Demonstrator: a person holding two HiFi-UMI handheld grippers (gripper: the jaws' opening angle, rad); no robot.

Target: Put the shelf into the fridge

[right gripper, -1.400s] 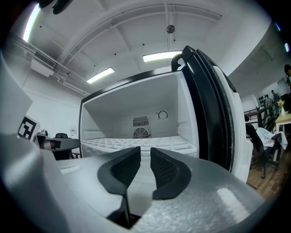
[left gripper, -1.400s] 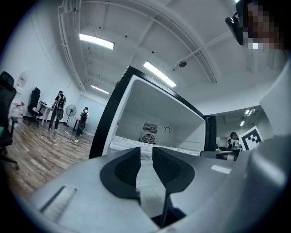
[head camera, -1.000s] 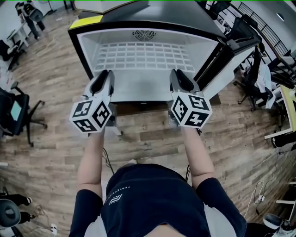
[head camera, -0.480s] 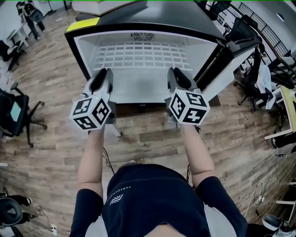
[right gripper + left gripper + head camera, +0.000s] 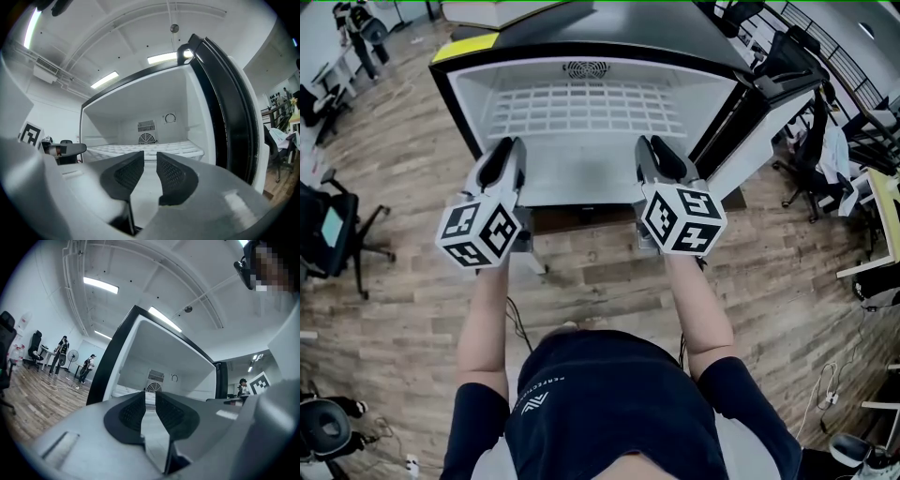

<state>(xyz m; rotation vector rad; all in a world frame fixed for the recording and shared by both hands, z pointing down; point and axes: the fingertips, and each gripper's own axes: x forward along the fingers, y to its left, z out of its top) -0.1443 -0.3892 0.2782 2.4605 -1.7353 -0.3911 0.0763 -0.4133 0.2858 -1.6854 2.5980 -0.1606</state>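
The white wire-grid shelf [image 5: 581, 108] lies level inside the open fridge [image 5: 450, 84], under the round fan grille on the back wall. It also shows in the right gripper view [image 5: 180, 149] and the left gripper view [image 5: 123, 390]. My left gripper [image 5: 504, 150] reaches to the front of the fridge's opening at the left. Its jaws [image 5: 150, 398] stand close together with a pale strip filling the thin gap. My right gripper [image 5: 652, 148] reaches to the front at the right. Its jaws [image 5: 150, 158] have just been opening, and a slim gap shows between the pads.
The fridge's black-rimmed door [image 5: 750, 112] stands open at the right [image 5: 229, 108]. An office chair [image 5: 333, 230] stands to the left on the wooden floor, with desks and chairs [image 5: 816, 159] to the right. People stand far off at the left [image 5: 61, 355].
Both grippers stay at the front of the fridge's opening. The head view has shifted slightly, so the fridge sits a little higher and nearer the left.
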